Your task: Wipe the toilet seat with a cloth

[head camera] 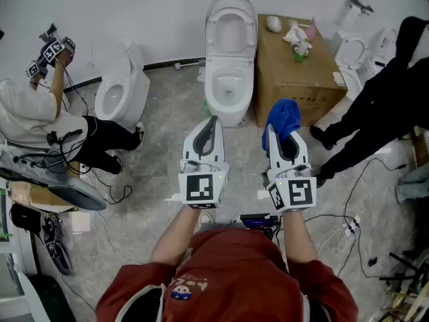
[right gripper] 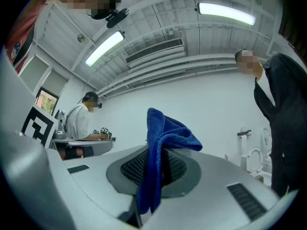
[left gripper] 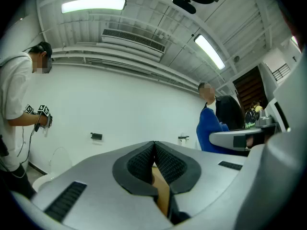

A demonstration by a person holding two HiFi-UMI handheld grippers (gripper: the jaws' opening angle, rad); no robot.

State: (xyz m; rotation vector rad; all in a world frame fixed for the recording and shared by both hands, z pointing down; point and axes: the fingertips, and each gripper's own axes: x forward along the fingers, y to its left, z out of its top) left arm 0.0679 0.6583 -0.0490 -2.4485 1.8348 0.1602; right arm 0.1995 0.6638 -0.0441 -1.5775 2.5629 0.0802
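In the head view a white toilet (head camera: 228, 79) with its lid raised stands straight ahead against the wall, its seat (head camera: 228, 88) down. My left gripper (head camera: 213, 121) points up, shut with nothing in it; the left gripper view shows its black pads (left gripper: 144, 162) pressed together. To its right, my right gripper (head camera: 277, 131) is shut on a blue cloth (head camera: 284, 117), which sticks up above the jaws. In the right gripper view the blue cloth (right gripper: 160, 147) hangs folded over the pads (right gripper: 132, 169). Both grippers are in front of the toilet, apart from it.
A second white toilet (head camera: 120, 89) stands left of the first. A cardboard box (head camera: 295, 72) with small items on top sits to its right. One person crouches at left (head camera: 40, 126); another in black (head camera: 389, 92) stands at right. Cables (head camera: 348, 230) lie on the floor.
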